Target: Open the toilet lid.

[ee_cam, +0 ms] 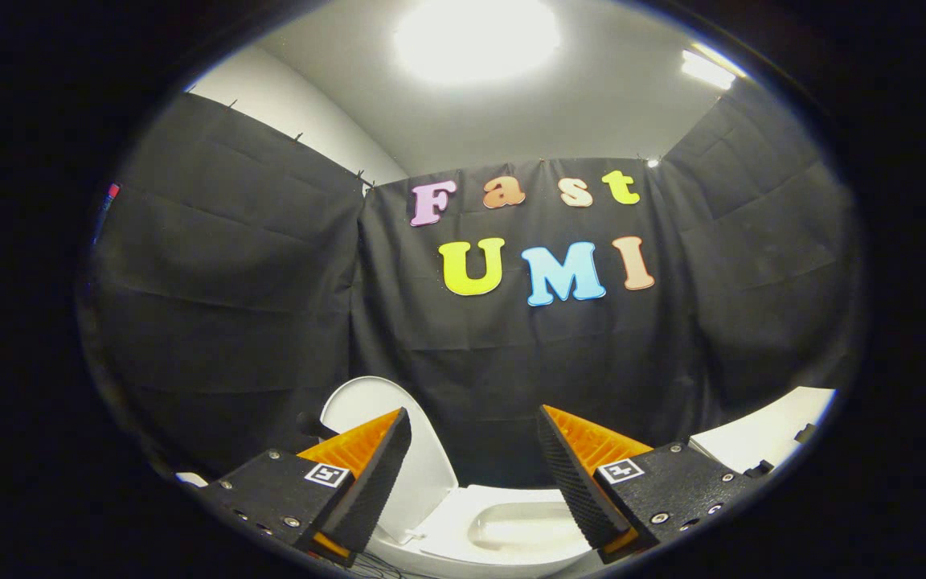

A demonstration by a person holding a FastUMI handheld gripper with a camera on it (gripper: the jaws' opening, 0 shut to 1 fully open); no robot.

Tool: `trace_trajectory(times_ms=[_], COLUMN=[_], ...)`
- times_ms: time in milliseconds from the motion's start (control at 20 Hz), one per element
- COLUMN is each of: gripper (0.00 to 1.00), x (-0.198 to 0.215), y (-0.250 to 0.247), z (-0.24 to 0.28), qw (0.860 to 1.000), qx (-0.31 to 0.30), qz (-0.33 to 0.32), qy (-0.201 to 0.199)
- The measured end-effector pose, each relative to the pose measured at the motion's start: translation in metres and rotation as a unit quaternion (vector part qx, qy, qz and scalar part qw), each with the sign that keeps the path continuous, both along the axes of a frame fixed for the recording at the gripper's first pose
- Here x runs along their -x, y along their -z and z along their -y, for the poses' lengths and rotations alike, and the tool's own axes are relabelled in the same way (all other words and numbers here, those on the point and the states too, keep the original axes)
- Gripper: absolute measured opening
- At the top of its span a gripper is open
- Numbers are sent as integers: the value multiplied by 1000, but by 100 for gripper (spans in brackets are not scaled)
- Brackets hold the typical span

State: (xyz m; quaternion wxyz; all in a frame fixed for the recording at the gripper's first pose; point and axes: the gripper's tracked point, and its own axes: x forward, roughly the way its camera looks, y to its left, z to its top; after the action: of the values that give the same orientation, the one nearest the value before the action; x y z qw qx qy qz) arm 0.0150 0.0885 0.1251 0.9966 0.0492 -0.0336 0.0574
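The hand-held gripper was found with its fingers spread well apart and nothing between them. Each finger carried a small square black-and-white marker tag on its upper face; no readable writing, brand or label was seen on the tags or on the fixture.

The toilet lay just ahead of and below the fingertips, at about 6 o'clock from the gripper's midline. Its lid stood raised, nearly upright and tilted back toward the cloth wall, at about 10 o'clock from the bowl. The left finger overlapped the lid's lower part in the view; contact could not be confirmed. The bowl was exposed and white inside, showing in the gap between the fingers.

A white surface sat at about 3 o'clock, beyond the right finger; its nature could not be determined. Black cloth covered the walls behind. A ceiling lamp shone at 12 o'clock.
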Motion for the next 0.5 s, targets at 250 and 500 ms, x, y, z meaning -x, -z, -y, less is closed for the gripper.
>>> trace_trajectory(times_ms=[250, 500], gripper=[96, 96], x=[13, 18], y=[15, 59], z=[32, 61], qw=[1000, 999], qx=[-3, 25], qz=[17, -8], qy=[1, 32])
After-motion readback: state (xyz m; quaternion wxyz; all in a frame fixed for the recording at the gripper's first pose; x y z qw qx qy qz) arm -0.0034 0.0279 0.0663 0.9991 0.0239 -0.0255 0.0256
